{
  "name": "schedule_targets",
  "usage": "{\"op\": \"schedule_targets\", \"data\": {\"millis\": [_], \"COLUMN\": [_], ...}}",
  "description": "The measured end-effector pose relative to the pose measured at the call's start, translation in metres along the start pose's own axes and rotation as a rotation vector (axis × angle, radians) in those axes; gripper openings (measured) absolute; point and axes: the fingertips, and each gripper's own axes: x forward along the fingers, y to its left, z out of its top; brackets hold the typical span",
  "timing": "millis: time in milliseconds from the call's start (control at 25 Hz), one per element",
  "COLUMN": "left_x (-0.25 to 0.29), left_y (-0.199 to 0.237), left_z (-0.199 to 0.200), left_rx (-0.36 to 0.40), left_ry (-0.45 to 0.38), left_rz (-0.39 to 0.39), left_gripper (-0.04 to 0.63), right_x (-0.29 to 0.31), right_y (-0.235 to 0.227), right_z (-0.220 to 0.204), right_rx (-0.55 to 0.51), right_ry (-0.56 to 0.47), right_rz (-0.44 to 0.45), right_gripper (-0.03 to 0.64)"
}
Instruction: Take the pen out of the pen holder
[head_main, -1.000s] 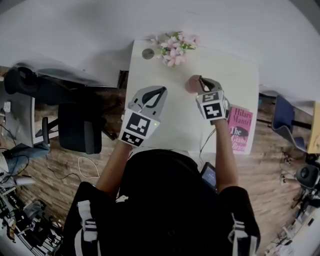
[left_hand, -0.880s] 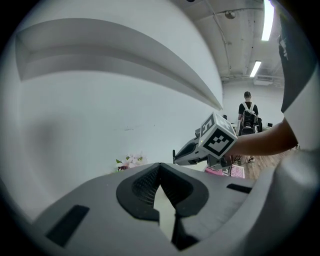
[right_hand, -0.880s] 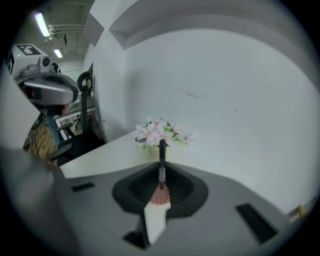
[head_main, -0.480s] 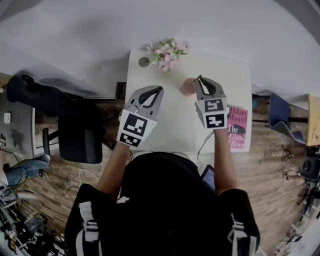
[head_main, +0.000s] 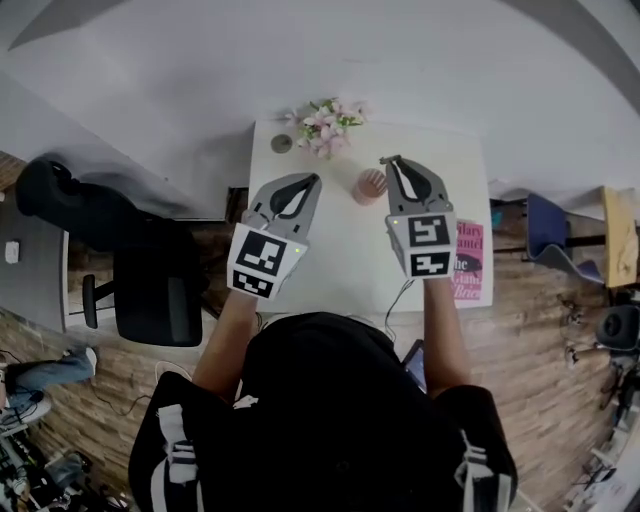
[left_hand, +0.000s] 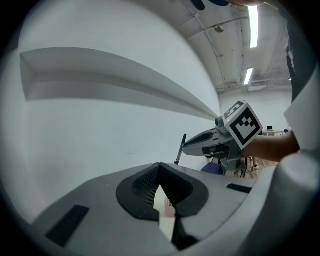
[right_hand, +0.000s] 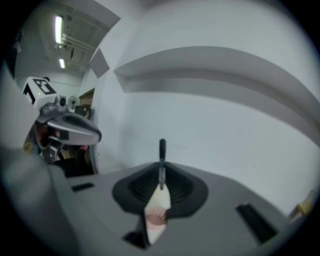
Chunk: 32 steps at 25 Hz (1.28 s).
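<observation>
1. The right gripper is clenching its jaw tips on the pen. In the right gripper view the dark shaft is pinched right at the tips and is standing up beyond them, nearly upright.
2. The left gripper is holding nothing. Its jaw tips are meeting, and only a sliver of white surface and a bit of pink are showing through the gap behind them.
3. The pen holder, a pink ribbed cup, is standing on the white table. In the head view it is just beside the right gripper's tips, toward the left gripper. In the right gripper view it is showing below the jaws, apart from the pen.
4. The step in hand looks like the lift-out itself. The pen is riding in the right gripper above the cup and appears to be clear of it, though its lower end is hiding behind the jaws, so this is a judgement.
5. Farther out, a bunch of pink flowers is lying at the table's far edge, and a pink book is resting near the right gripper's wrist.
6. The next move is likely calling for a steady, firm pinch, since only the tips are gripping and the pen could pivot. It is also calling for carrying the pen sideways, away from the cup, to a bare patch of table.
7. The left gripper is hanging well apart from the cup and probably need not join in.
</observation>
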Motion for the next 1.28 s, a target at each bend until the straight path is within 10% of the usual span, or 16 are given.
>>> {"op": "schedule_targets", "data": {"millis": [1280], "left_x": [-0.019], "left_y": [-0.008], "left_z": [0.059], "left_rx": [0.074], "left_ry": [-0.108], "left_rz": [0.011], "left_gripper": [0.021], "right_x": [-0.055], "right_y": [-0.003], "right_z": [0.071], "right_rx": [-0.009], "right_ry": [-0.186], "right_rz": [-0.058], "right_gripper": [0.058]}}
